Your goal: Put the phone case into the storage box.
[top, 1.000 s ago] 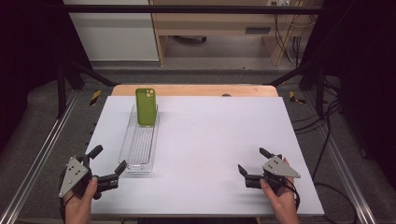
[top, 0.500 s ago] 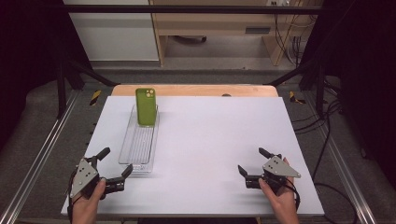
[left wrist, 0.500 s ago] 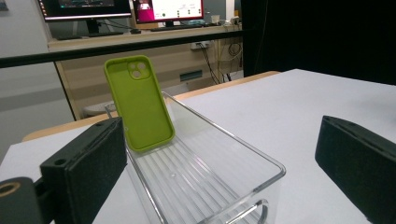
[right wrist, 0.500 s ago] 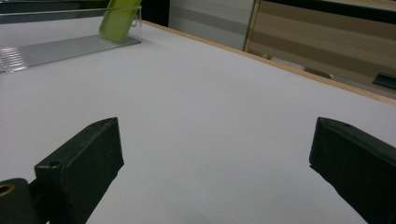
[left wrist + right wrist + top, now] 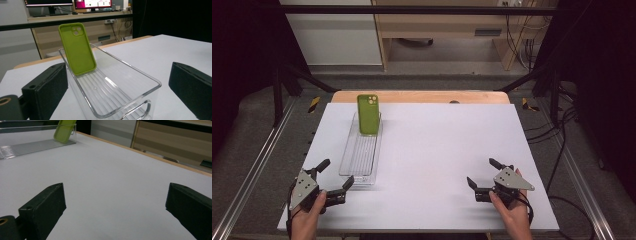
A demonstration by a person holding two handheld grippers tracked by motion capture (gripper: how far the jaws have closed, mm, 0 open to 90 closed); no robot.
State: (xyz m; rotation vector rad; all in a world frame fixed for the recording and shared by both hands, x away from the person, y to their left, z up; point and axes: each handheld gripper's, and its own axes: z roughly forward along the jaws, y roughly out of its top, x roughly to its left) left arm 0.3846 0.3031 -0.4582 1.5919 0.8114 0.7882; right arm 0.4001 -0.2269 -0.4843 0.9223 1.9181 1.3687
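Noting geometry: we record how the work lies from each hand.
Tray position: clear tray [image 5: 362, 152] sits on the left half of the white table [image 5: 437, 150], long axis running away from us toward the far edge.
Case position: green phone case [image 5: 368, 114] leans upright against the tray's far end wall, lower edge on the ribbed floor.
Left gripper [image 5: 334, 180]: jaws spread wide, near end of the tray straight ahead between them; contact with the rim we cannot settle from above.
Right gripper [image 5: 481, 175]: jaws apart, holding nothing, well apart from the tray.
Nearer hand: left, by our judgement; case lies beyond, along the tray's axis.
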